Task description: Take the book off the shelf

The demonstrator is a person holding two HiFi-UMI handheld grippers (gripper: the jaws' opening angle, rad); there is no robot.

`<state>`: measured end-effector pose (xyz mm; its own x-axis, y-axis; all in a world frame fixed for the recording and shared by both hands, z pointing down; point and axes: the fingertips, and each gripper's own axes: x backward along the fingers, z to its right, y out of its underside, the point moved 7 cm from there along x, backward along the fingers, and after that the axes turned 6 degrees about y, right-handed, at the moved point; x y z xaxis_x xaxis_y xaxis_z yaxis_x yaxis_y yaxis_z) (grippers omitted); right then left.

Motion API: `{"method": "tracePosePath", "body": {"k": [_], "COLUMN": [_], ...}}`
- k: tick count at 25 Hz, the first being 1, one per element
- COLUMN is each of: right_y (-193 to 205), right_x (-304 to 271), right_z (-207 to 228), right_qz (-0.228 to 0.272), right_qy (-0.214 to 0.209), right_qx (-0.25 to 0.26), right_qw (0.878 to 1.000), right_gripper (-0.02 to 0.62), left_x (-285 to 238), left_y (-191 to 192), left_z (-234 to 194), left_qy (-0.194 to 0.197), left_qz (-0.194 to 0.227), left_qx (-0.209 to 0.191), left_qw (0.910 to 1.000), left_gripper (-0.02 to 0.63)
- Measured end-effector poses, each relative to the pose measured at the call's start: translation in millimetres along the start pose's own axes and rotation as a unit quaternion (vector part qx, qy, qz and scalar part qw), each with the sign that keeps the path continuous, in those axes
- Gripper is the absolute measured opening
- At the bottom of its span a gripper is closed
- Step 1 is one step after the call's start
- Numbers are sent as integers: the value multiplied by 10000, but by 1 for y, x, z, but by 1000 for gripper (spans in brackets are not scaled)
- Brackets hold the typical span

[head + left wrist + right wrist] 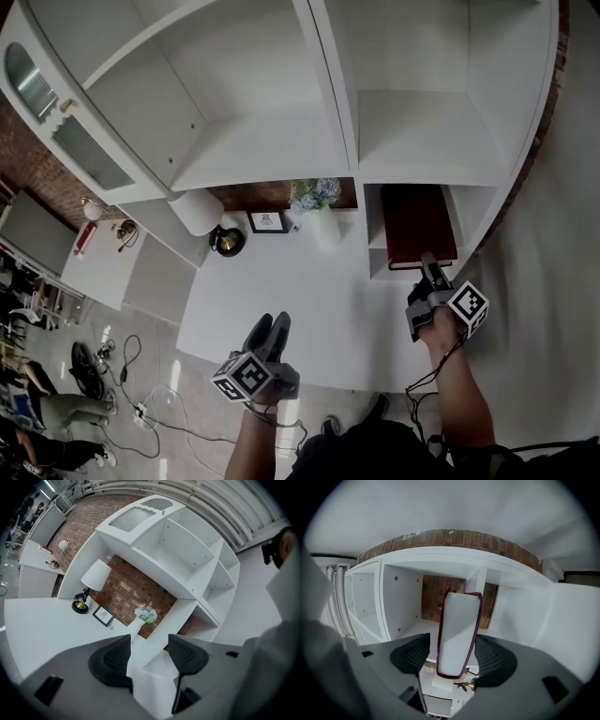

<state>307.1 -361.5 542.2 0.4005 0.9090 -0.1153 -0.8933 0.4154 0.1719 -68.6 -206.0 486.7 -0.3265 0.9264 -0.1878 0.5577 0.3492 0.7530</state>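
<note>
the book lies in the low right cubby of the shelf, long axis pointing out at the right claw, whose wide jaws straddle its near end; the left claw, wide and empty, is well apart.

Smooth white painted shelf, a little shiny. Rough red-brown brick wall behind. Dark red book with a dull cover and white paper edge. Shiny gold metal lamp base. Dull grey plastic left gripper with black bumpy pads
</note>
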Motion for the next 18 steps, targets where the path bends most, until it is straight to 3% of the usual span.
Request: {"method": "tracePosePath", "body": {"k": [6, 9, 18], "right_y": [-3, -2, 9], "right_x": [-13, -14, 10], "right_z": [-1, 0, 0], "right_qz": [-53, -96, 164], "right_qy": [92, 191, 88], "right_qx": [-74, 61, -131], "right_qw": [9999, 9998, 9997], "right_gripper": [284, 245, 233], "left_x": [10, 17, 34], "left_y": [-1, 0, 4], "left_z": [-3, -3, -14], "left_qy": [-111, -144, -33], "left_qz": [59, 11, -78], "left_qx": [-39, -124, -31], "left_qw": [9999, 9998, 10000], "left_gripper": [247, 247, 247]}}
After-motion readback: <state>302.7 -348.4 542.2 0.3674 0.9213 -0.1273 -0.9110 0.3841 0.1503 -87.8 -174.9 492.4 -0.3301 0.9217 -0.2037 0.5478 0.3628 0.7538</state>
